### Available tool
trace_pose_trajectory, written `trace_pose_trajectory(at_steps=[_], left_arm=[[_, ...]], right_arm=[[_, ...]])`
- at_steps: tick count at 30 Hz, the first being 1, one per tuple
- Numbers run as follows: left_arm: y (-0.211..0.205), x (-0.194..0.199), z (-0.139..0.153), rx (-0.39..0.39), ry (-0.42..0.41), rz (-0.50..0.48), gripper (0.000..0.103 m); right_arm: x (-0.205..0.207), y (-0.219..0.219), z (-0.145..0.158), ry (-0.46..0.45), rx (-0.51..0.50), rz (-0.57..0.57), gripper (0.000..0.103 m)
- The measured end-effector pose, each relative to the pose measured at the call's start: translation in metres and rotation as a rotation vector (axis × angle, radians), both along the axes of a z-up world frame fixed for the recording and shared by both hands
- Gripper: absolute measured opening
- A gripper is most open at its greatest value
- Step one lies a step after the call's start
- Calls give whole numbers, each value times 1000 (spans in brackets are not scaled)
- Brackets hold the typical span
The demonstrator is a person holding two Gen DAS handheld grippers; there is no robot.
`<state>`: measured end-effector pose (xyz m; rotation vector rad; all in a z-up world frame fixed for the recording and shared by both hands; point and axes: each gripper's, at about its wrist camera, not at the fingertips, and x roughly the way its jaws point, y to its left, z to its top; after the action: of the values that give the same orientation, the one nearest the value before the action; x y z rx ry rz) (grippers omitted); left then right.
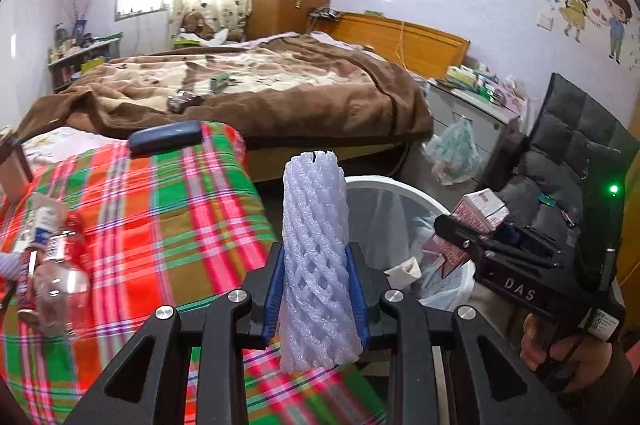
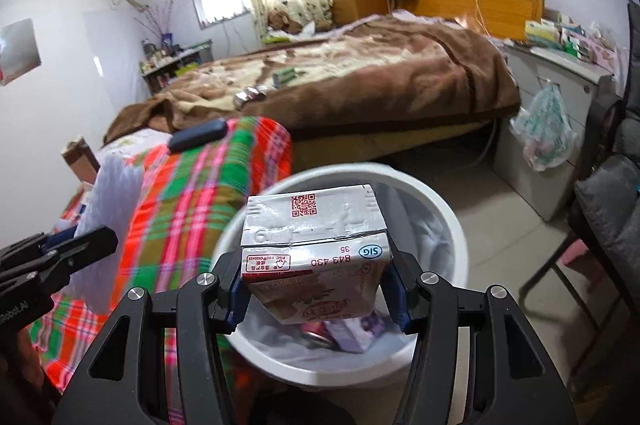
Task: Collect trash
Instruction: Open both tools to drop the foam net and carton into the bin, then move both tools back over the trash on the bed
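My left gripper (image 1: 316,285) is shut on a white foam fruit net (image 1: 314,249), held upright over the edge of the plaid cloth, just left of the white trash bin (image 1: 404,189). The net also shows in the right wrist view (image 2: 108,225). My right gripper (image 2: 316,289) is shut on a red and silver milk carton (image 2: 316,253), held right above the bin (image 2: 452,225), which has a liner and some trash inside. The carton also shows in the left wrist view (image 1: 480,213). A clear plastic bottle (image 1: 60,273) and other wrappers lie on the plaid cloth at the left.
A plaid cloth (image 1: 160,217) covers the near surface, with a dark case (image 1: 166,137) on it. Behind is a bed with a brown blanket (image 1: 280,81). A black chair (image 1: 572,153), a plastic bag (image 1: 456,153) and a cabinet (image 2: 552,129) stand to the right.
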<state>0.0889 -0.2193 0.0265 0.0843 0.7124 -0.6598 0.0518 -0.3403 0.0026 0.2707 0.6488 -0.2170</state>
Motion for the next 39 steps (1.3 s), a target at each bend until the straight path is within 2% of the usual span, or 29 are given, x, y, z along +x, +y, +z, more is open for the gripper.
trace_pose_trajectory(at_steps=[7, 16, 19, 21, 26, 39], left_arm=[[-35, 7, -17, 32, 29, -45, 30], [-54, 16, -31, 51, 57, -59, 32], [-53, 18, -32, 56, 64, -51, 39], [-52, 19, -32, 55, 63, -48, 48], [-50, 19, -30, 52, 52, -42, 54], [-20, 14, -21, 30, 43, 6, 55]], right_arm=[[-2, -18, -16, 67, -10, -31, 56], [0, -29, -29, 131, 0, -37, 57], [0, -30, -32, 148, -12, -40, 57], [0, -31, -32, 152, -15, -42, 58], [-1, -32, -29, 144, -10, -53, 63], [-4, -24, -22, 105, 9, -62, 64]])
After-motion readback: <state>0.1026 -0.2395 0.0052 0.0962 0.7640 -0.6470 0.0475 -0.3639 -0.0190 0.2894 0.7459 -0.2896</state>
